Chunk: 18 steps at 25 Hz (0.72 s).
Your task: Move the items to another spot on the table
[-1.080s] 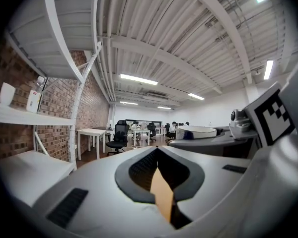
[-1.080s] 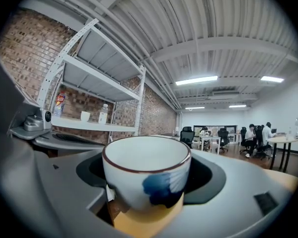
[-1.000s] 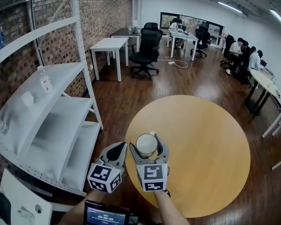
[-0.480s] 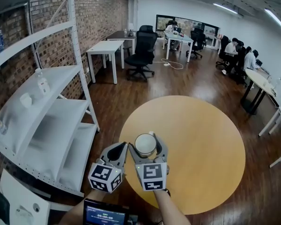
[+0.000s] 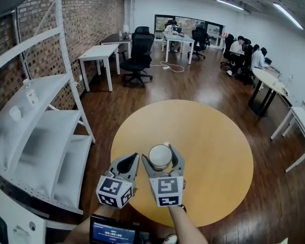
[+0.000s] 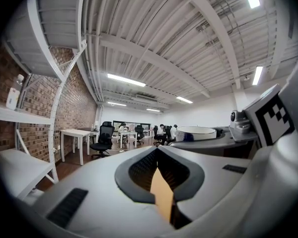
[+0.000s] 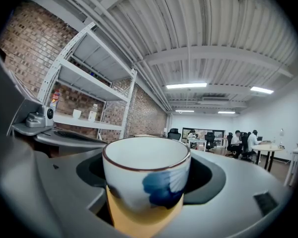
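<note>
A white cup (image 5: pixel 159 157) with a brown rim and a blue mark (image 7: pixel 148 178) sits upright between the jaws of my right gripper (image 5: pixel 161 158), which is shut on it and held above the near edge of the round wooden table (image 5: pixel 213 151). My left gripper (image 5: pixel 128 162) hovers just left of it, jaws closed together with nothing between them (image 6: pixel 159 180). From the left gripper view the cup (image 6: pixel 195 133) shows at the right, beside the right gripper's body.
White metal shelving (image 5: pixel 35 131) stands at the left against a brick wall, with small bottles on an upper shelf. Office desks, black chairs (image 5: pixel 137 57) and seated people fill the far room. A screen (image 5: pixel 110 232) shows at the bottom edge.
The grippers and cup keep their pose in view while the scene shifts: the table and shelving have slid left and nearer, so I have moved toward the table.
</note>
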Available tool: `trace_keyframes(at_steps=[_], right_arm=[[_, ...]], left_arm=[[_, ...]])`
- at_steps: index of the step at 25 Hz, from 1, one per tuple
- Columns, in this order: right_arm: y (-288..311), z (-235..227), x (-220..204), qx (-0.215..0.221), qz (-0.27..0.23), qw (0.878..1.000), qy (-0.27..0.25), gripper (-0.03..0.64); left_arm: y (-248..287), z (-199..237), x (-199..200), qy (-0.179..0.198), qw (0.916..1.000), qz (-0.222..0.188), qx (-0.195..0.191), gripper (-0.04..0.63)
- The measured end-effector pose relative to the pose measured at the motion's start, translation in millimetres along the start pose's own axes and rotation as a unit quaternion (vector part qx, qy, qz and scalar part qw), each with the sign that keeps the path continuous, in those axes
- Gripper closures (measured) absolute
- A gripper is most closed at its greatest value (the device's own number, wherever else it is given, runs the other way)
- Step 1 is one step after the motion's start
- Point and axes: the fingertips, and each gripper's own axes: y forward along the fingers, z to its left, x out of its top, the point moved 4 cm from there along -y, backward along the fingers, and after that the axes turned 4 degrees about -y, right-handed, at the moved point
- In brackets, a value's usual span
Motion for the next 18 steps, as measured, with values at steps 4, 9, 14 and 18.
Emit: trace_keyframes(at_steps=[4, 9, 14, 18], right_arm=[[-25.6, -39.9, -6.8, -0.026, 0.003, 1.0, -0.002, 0.207], [-60.0, -89.9, -14.1, -0.061, 0.006, 0.998, -0.005, 0.207], [-93.4, -136.2, -22.2, -0.094, 0.01, 0.995, -0.006, 0.206], [-124.3, -173.5, -29.5, -0.121, 0.015, 0.992, -0.007, 0.207]], left_arm=[[22.2, -39.2, -3.5, 0.004, 0.9996, -0.002, -0.027, 0.592], [49.9, -94.6, -5.1, 0.011, 0.9978, 0.0, -0.065, 0.592], [75.4, -145.8, -6.5, 0.015, 0.995, 0.008, -0.098, 0.592], [93.9, -190.9, -9.1, 0.019, 0.9916, 0.01, -0.128, 0.592]])
